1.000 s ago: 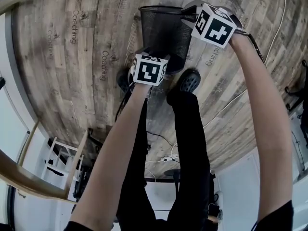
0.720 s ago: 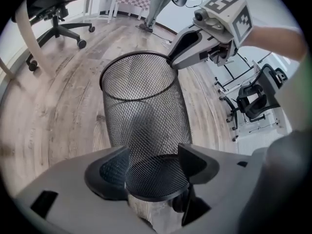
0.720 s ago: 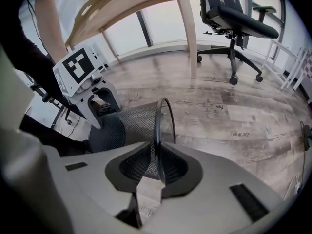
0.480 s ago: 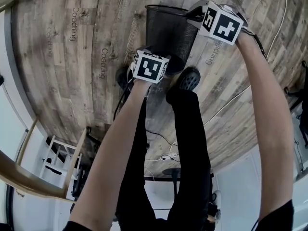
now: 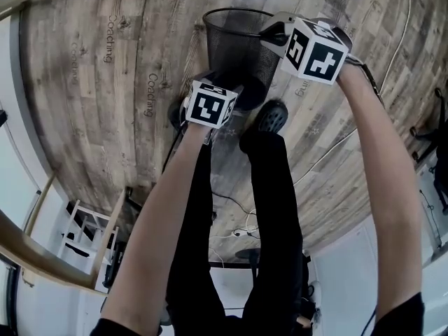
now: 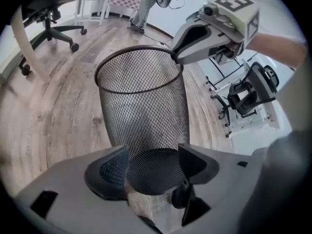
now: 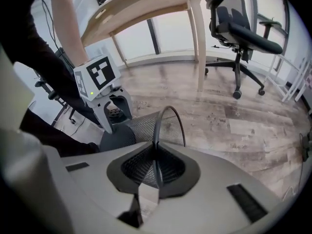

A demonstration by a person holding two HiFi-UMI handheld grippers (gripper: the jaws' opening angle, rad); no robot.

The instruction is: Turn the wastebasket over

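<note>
A black mesh wastebasket (image 5: 234,47) stands tilted on the wooden floor, just ahead of the person's shoes. My right gripper (image 5: 269,32) is shut on its wire rim (image 7: 165,112); the jaws have just been closing, and the mesh wall shows pinched between the pads (image 7: 139,165). In the left gripper view the right gripper (image 6: 177,57) bites the rim at the upper right. My left gripper (image 6: 151,162) stands open low at the basket's round base (image 6: 148,177), one jaw on each side. From the right gripper view, the left gripper (image 7: 113,118) has its tips against that base (image 7: 117,136).
The person's legs and shoes (image 5: 274,116) are right behind the basket. A cable (image 5: 395,44) runs over the floor at the right. Office chairs (image 7: 243,33) (image 6: 253,89) and a wooden table leg (image 7: 197,38) stand around on the plank floor (image 5: 105,82).
The right gripper has risen a little with the rim in its jaws, tipping the basket slightly. The left gripper has stayed at the base.
</note>
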